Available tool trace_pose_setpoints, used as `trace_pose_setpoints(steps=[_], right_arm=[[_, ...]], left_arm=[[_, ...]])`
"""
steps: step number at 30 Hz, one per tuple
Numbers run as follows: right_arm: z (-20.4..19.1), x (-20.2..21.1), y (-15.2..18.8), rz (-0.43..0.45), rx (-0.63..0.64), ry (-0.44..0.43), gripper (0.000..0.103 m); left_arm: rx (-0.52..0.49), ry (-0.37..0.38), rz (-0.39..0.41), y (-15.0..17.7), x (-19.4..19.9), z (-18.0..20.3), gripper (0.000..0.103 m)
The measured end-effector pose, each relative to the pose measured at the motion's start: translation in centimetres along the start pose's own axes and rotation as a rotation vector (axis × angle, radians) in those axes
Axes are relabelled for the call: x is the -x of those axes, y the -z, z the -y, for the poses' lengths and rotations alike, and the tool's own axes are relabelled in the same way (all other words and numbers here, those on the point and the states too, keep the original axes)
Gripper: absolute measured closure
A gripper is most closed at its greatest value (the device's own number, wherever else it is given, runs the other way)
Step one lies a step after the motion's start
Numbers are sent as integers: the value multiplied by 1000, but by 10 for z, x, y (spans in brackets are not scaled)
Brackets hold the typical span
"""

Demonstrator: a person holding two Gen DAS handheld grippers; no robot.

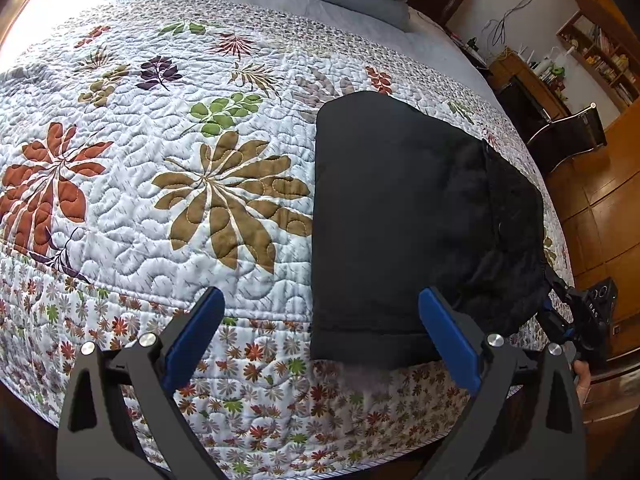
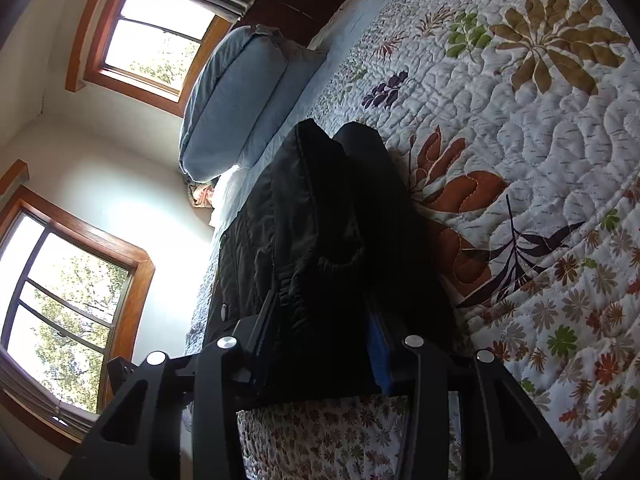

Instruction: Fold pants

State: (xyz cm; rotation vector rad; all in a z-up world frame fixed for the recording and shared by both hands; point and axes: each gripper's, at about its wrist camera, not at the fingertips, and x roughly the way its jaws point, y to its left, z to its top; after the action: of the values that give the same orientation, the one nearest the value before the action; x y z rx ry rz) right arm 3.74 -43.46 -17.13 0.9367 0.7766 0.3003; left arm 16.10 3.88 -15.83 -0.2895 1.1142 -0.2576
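Note:
The black pants (image 1: 400,216) lie folded into a thick rectangle on the floral quilt (image 1: 160,184), near the bed's front right edge. My left gripper (image 1: 320,332) is open and empty, hovering over the quilt beside the bundle's near left corner; its right finger overlaps the pants' front edge. My right gripper (image 2: 324,332) is shut on the waistband end of the pants (image 2: 320,232), with the fabric bunched between its blue pads. The right gripper also shows in the left wrist view (image 1: 576,320) at the bundle's right edge.
Folded blue-grey bedding (image 2: 240,96) is stacked at the head of the bed. Right of the bed are a wooden floor, a chair (image 1: 568,132) and shelves (image 1: 600,56). Two windows (image 2: 152,36) are in the wall beyond the bed.

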Motion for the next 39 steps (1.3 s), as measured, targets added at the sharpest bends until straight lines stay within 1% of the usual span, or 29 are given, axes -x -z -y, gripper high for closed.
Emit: trace_pose_setpoints(steps=[1, 2, 4, 5, 7, 8, 10, 12, 14, 16, 20, 23, 27, 30, 34, 37, 39], right_arm=[[-3, 3, -1, 1, 7, 16, 53], [-5, 8, -3, 3, 10, 23, 41], [-9, 19, -9, 2, 8, 9, 31], [-10, 25, -12, 0, 3, 7, 23], [-12, 33, -21, -19, -9, 1, 13], [-12, 35, -25, -36, -12, -3, 13], [-11, 35, -34, -64, -22, -6, 12], [-6, 32, -40, -89, -32, -8, 12], [-1, 26, -43, -114, -41, -12, 12], [5, 17, -44, -148, -52, -13, 11], [12, -1, -43, -197, -55, -6, 11], [14, -8, -43, -203, -55, -16, 11], [16, -12, -44, -210, -44, -25, 11], [22, -14, -46, -225, -56, -21, 9], [28, -19, -51, -238, -55, -28, 9], [34, -24, -53, -249, -52, -18, 9], [36, -28, -53, -274, -36, -31, 7]], left_arm=[[-7, -3, -1, -1, 0, -1, 5], [-12, -1, -2, -3, 0, -3, 5], [-14, 30, -33, -9, -3, -9, 3], [-11, 61, -62, -12, -6, -14, 3], [7, 143, -158, -19, -19, -24, 3], [23, 189, -215, -23, -27, -29, 3], [84, 296, -297, -28, -43, -40, 3], [156, 358, -340, -33, -56, -50, 3], [176, 365, -355, -37, -66, -53, 3], [168, 360, -362, -39, -72, -51, 3], [162, 443, -374, -40, -76, -36, 3], [135, 446, -380, -38, -81, -23, 3], [160, 477, -409, -34, -94, -12, 3], [162, 473, -418, -32, -103, -3, 3], [182, 474, -420, -33, -101, 3, 3], [178, 513, -429, -33, -103, 9, 3], [195, 568, -454, -32, -107, 7, 3]])
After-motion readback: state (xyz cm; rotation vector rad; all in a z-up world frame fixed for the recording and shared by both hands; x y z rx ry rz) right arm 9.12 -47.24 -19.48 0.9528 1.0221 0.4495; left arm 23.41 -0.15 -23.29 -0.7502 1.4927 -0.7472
